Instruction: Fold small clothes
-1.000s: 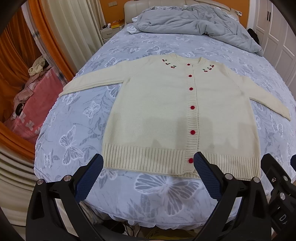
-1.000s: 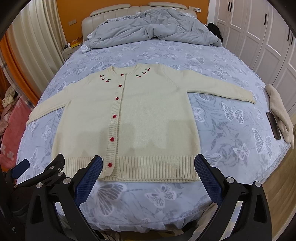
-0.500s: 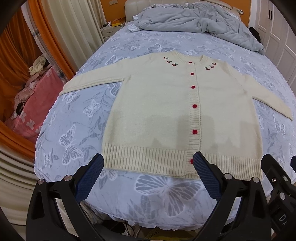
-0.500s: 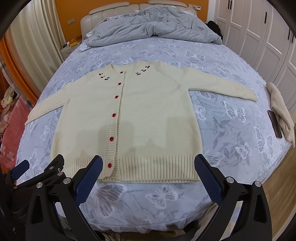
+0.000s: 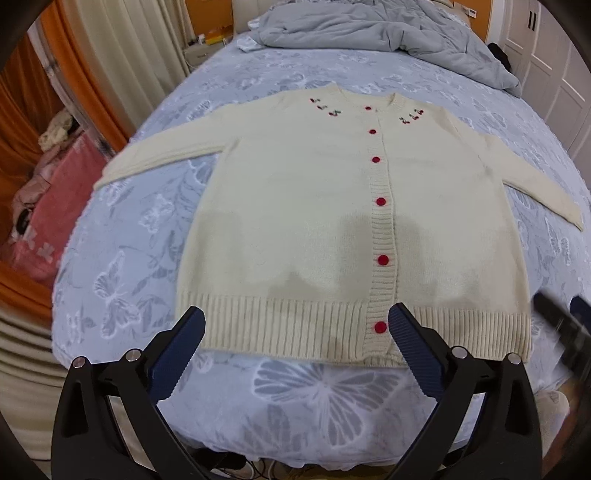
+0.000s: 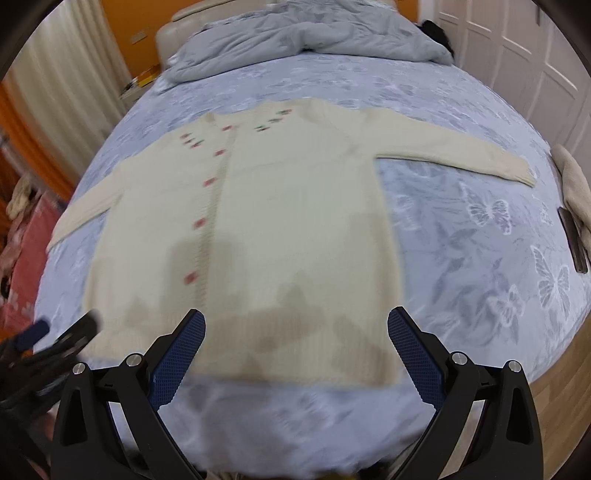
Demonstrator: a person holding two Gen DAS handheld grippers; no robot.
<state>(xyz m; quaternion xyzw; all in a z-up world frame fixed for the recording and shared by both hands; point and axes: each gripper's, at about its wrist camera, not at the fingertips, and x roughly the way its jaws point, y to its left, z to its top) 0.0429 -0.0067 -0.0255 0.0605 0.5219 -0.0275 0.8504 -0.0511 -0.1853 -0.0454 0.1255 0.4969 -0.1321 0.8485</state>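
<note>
A cream cardigan (image 5: 317, 221) is laid flat and buttoned (red buttons (image 5: 381, 201) down the placket) on the bed (image 5: 122, 258), its ribbed hem near the foot edge and both sleeves spread toward the side edges. The left gripper (image 5: 295, 325) is held wide apart over the hem, gripping nothing. The right gripper (image 6: 295, 325) is likewise spread and empty, though its view is blurred. A grey duvet (image 5: 369, 26) is heaped at the head edge.
</note>
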